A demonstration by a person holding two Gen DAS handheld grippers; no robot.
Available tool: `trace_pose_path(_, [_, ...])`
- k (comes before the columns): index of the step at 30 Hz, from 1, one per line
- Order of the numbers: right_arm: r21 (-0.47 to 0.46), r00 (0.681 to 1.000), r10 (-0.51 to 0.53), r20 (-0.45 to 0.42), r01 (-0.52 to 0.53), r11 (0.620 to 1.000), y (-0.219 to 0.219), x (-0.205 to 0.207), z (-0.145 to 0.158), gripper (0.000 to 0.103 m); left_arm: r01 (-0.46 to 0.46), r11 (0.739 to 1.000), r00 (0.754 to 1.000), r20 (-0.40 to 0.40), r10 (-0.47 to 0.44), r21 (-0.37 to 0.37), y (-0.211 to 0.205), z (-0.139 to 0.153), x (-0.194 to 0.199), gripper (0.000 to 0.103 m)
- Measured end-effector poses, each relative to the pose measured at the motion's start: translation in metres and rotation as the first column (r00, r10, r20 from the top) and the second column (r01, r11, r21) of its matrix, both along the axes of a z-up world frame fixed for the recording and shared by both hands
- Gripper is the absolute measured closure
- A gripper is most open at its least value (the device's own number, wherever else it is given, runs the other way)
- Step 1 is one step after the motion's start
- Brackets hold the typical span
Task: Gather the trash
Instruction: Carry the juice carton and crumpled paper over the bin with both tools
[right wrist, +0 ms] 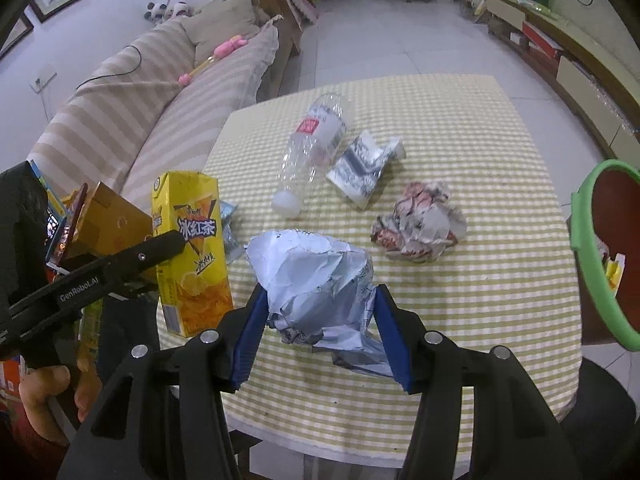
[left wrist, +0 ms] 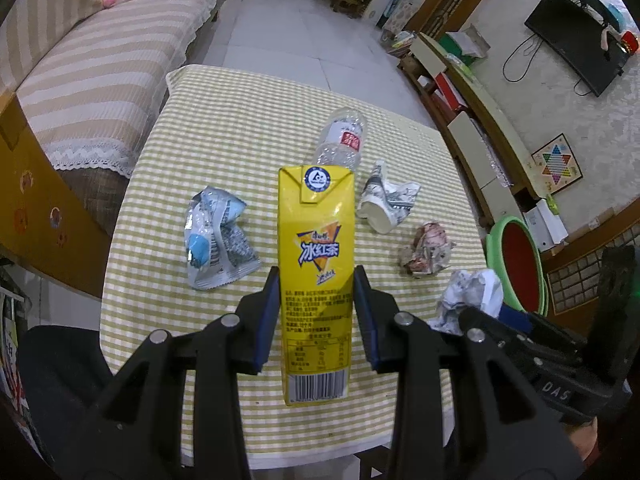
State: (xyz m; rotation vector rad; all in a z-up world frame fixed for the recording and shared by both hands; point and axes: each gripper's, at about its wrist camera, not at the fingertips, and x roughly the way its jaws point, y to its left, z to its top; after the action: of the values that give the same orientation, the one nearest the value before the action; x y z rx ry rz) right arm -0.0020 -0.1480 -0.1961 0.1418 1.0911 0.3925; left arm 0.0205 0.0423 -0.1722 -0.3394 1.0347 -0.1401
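Observation:
My left gripper (left wrist: 316, 280) is shut on a yellow iced-tea carton (left wrist: 316, 264) and holds it upright above the checked table (left wrist: 224, 140); the carton also shows in the right wrist view (right wrist: 192, 252). My right gripper (right wrist: 320, 300) is shut on a crumpled white paper ball (right wrist: 316, 280), also seen at the right in the left wrist view (left wrist: 472, 296). On the table lie a clear plastic bottle (right wrist: 312, 148), a crushed paper cup (right wrist: 364, 172), a crumpled printed wrapper (right wrist: 420, 224) and a blue-white snack bag (left wrist: 216, 236).
A red bin with a green rim (right wrist: 600, 248) stands off the table's right edge. A striped sofa (right wrist: 132, 96) runs along the left. A low TV cabinet (left wrist: 468, 92) lines the right wall. A dark stool (left wrist: 60, 364) is at the near left.

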Motion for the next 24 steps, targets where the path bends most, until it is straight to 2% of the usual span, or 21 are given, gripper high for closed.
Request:
trace_pose_path(13, [0.015,0.997,-0.047,0.062,0.046,0.999,-0.022,0.003,0.024,0.051,0.03,1.0,0.999,0.027,-0.03,-0.007,-0.011,0.012,-0.001,0.069])
trace_pose_path(24, [0.019,0.994,-0.075,0.077,0.074,0.997,-0.033,0.0,0.032,0.051,0.09,0.996,0.994,0.055,-0.089,-0.011,-0.033,0.021,0.004,0.069])
